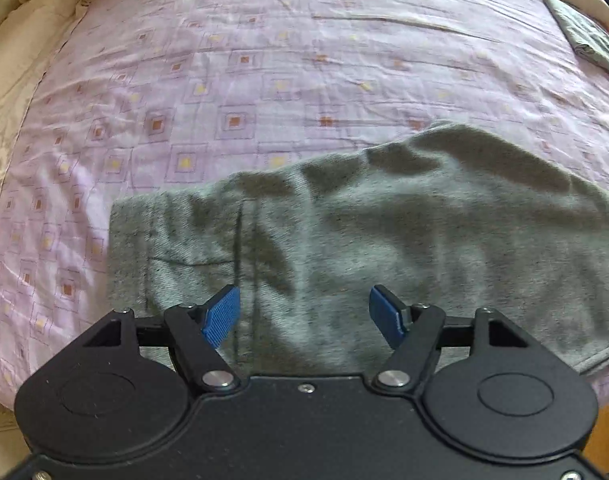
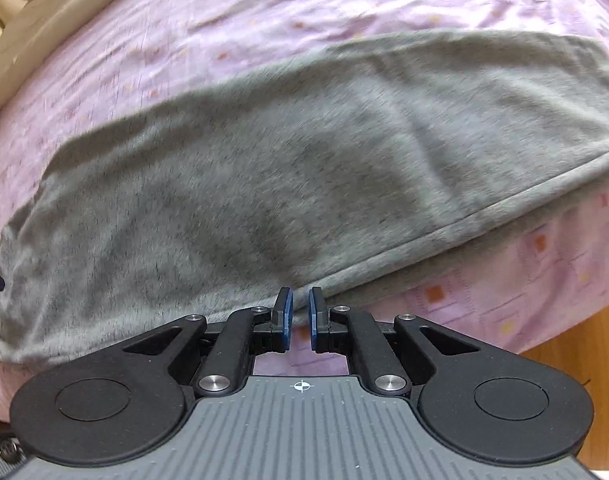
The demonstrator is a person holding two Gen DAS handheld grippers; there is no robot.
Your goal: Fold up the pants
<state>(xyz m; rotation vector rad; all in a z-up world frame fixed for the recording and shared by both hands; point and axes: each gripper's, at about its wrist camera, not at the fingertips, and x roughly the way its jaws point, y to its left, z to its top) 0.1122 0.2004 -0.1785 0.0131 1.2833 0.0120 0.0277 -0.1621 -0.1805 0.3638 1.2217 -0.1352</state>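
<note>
Nearest, left claw spread wide and empty above the pants, likely poised to pinch a fresh edge by the pocket seam; right claw nearly clenched on nothing, just off the hemmed edge. Beyond, pants lying flat and long across the bed, seemingly doubled leg on leg, probably ready for a crosswise fold. Farthest, a folded dark cloth parked at the bed's far corner, clear of the work
</note>
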